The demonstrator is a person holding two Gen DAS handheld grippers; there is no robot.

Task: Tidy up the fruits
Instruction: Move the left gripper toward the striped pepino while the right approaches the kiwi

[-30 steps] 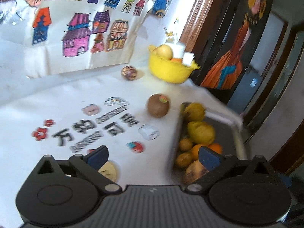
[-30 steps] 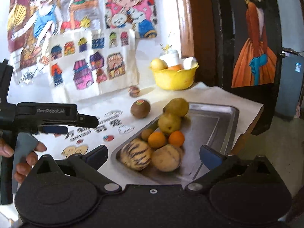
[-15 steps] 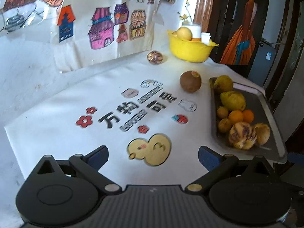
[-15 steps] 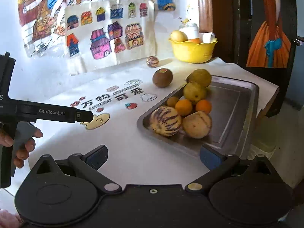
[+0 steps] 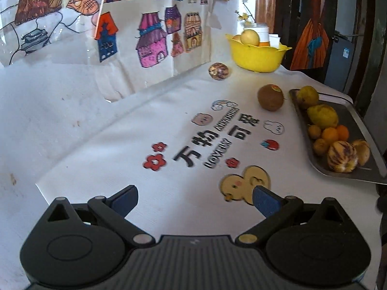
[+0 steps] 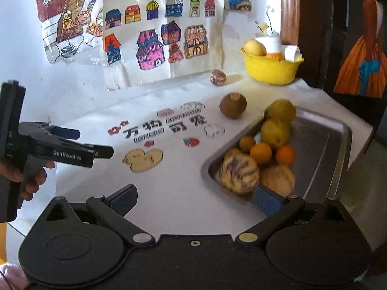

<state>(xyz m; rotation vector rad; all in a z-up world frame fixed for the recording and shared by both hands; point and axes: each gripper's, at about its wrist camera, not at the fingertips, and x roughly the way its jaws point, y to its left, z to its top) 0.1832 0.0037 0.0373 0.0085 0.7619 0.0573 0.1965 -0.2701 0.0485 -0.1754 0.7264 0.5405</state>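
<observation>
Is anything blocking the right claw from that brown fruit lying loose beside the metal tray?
Nothing visible does. The right gripper is open over bare cloth; the brown fruit sits apart, left of the tray.

Each black plastic hand-held gripper, left (image 5: 194, 201) and right (image 6: 194, 201), has blue-padded fingers (image 5: 124, 199), round silver and brass pivot screws and ribbed housing. White "GenRobot.AI" lettering marks the left one's side.

left tool (image 5: 194, 199) agape, empty | right tool (image 6: 194, 199) agape, empty
</observation>
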